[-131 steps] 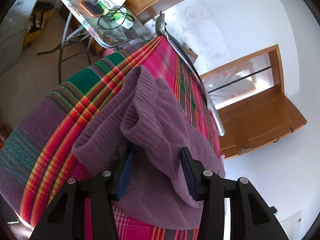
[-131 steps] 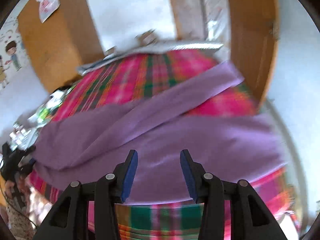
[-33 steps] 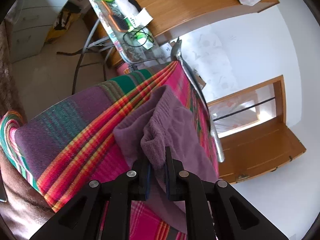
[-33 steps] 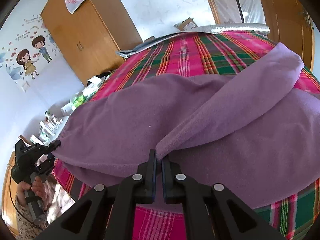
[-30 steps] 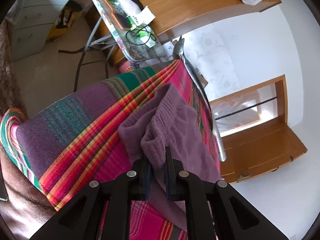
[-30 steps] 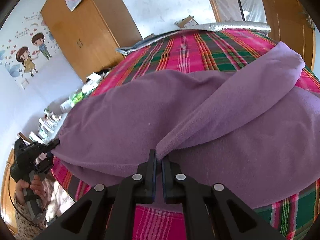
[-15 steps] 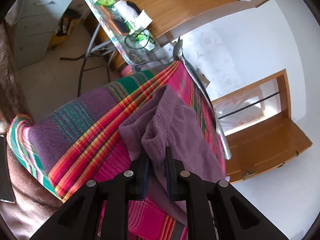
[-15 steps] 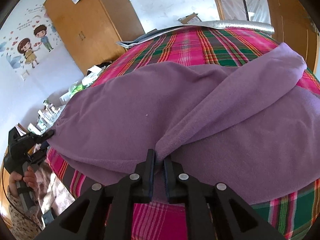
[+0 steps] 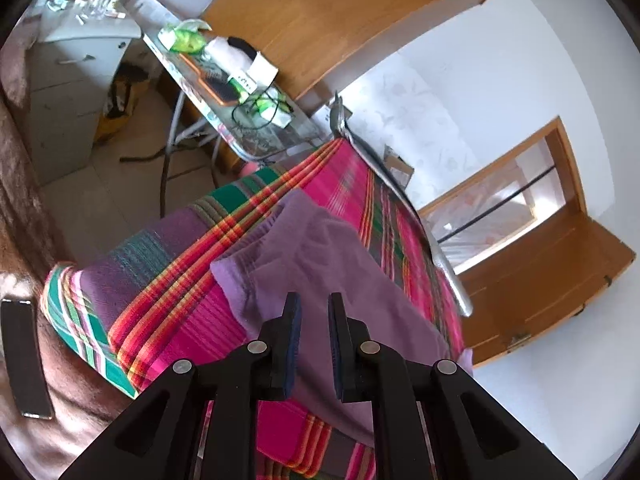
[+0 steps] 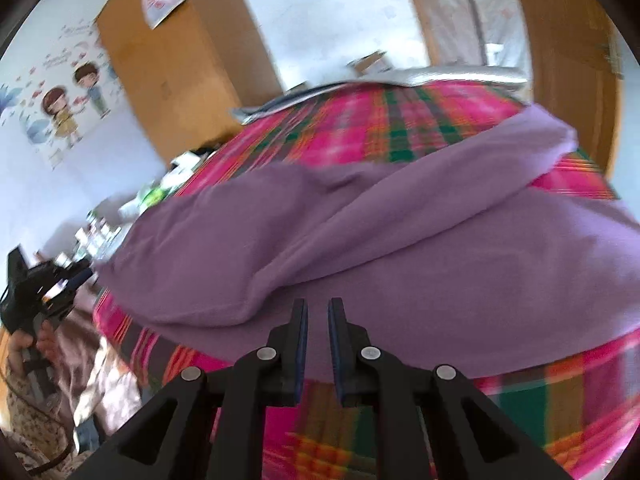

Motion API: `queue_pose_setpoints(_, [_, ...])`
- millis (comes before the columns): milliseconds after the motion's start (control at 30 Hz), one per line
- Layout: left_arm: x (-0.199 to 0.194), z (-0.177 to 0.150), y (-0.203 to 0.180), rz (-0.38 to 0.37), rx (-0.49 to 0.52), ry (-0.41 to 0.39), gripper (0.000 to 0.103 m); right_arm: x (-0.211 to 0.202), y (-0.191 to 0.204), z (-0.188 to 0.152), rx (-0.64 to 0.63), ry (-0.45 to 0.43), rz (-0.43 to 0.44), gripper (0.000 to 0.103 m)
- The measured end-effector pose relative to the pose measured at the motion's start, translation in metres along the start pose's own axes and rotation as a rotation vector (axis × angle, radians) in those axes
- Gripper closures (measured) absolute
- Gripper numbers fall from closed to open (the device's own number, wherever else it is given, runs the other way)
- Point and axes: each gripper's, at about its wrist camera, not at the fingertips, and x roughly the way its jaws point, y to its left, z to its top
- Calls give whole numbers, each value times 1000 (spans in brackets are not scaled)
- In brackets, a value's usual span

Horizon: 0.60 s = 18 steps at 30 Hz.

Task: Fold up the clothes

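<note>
A purple fleece garment (image 9: 340, 264) lies spread on the plaid bedspread (image 9: 168, 280), one long sleeve folded across its body (image 10: 420, 208). My left gripper (image 9: 314, 312) hovers over the garment's near corner, jaws a narrow gap apart with nothing pinched between them. My right gripper (image 10: 318, 316) hangs just above the garment's front hem (image 10: 400, 344), jaws also slightly apart and empty. The right view is blurred by motion. At its left edge the left gripper (image 10: 44, 284) shows in a person's hand (image 10: 24, 348).
A glass folding table (image 9: 188, 68) crowded with small items stands beyond the bed corner, before a wooden wardrobe (image 9: 320, 12). White drawers (image 9: 68, 80) are at far left. A dark phone (image 9: 24, 356) lies on a brown blanket. A wooden door (image 9: 540, 292) stands open at right.
Both grippers have let go of the purple folds they pinched. The left one rose and drew back; the right one pulled away to the side. The garment now lies flatter.
</note>
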Motion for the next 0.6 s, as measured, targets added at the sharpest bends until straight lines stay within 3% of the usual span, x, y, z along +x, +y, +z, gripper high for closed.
queue_pose_setpoints(167, [-12, 0, 0, 23, -3, -23, 91, -17, -39, 4, 102, -60, -69, 91])
queue_pose_setpoints(267, [-9, -5, -11, -5, 33, -7, 91, -19, -55, 9, 133, -73, -105, 91])
queue_pose_setpoints(600, [64, -35, -101, -179, 318, 210, 84, -40, -105, 45, 163, -72, -222, 89])
